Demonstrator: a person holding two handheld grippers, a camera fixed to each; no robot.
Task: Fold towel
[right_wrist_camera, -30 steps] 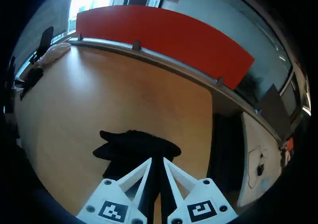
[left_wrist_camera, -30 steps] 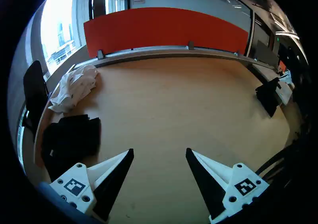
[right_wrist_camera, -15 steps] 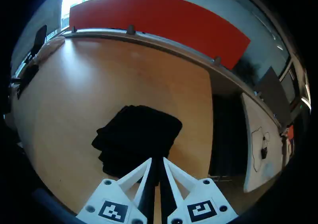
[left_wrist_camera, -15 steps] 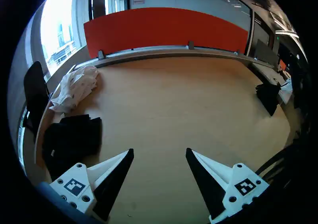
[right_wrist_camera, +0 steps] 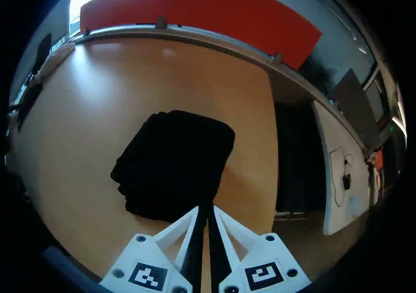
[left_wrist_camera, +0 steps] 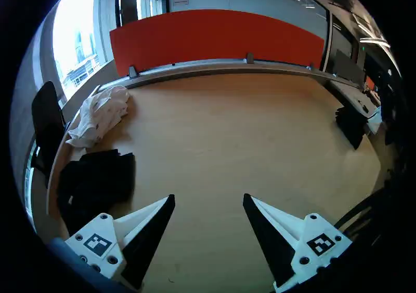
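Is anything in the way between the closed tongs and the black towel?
No, nothing visible is in the way. The right tongs pinch the near edge of the black towel, and the wooden table shows all around it.

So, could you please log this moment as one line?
right gripper: shut on black towel | left gripper: open, empty, over wooden table

I record the surface [left_wrist_camera: 234, 137] as light wood-grain laminate, smooth, with a soft sheen. The black towel [right_wrist_camera: 174, 163], centre of the right gripper view, is matt cloth; I cannot make out the weave. Upper left of the left gripper view: white cloth [left_wrist_camera: 101, 111], crumpled and soft; below it a black cloth heap [left_wrist_camera: 93, 181], matt. Left tongs [left_wrist_camera: 207, 196] and right tongs [right_wrist_camera: 206, 209]: white matt plastic, black fingers. Red divider [left_wrist_camera: 218, 36] matt; its rail [left_wrist_camera: 218, 67] looks metal.
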